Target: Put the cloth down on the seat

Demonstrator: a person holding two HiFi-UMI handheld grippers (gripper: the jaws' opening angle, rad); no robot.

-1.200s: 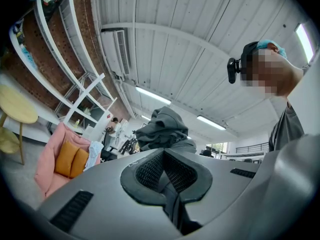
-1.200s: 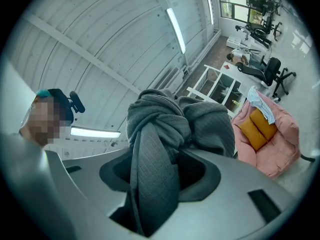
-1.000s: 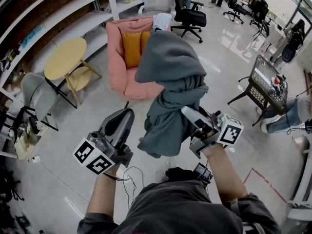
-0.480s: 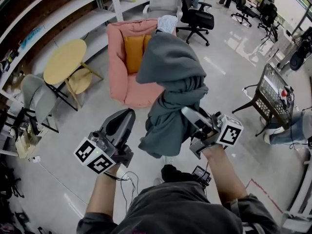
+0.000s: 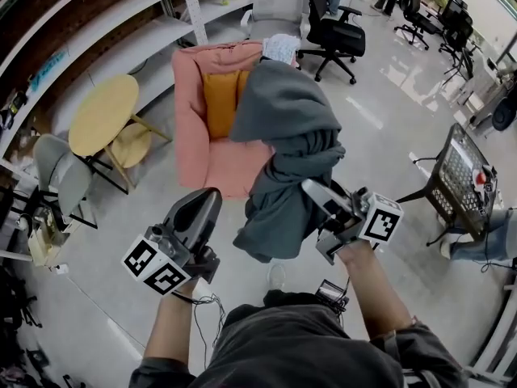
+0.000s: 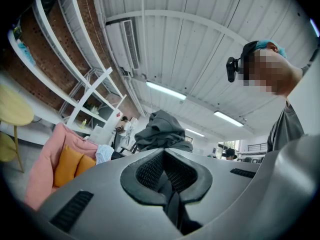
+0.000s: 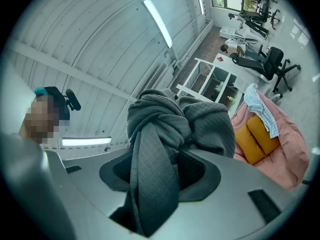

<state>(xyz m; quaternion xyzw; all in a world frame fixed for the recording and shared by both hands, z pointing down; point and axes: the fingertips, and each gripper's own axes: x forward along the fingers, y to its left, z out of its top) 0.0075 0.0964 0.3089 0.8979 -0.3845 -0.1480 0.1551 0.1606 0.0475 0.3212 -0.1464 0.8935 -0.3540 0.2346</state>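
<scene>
One grey cloth hangs clamped in the right hand-held gripper; left hand-held gripper closed, empty.

A round yellow wooden table stands beside long white shelves. A grey shell chair is near it, at the left. A black office chair stands farther back, and a black wire-mesh cart at the right.
</scene>
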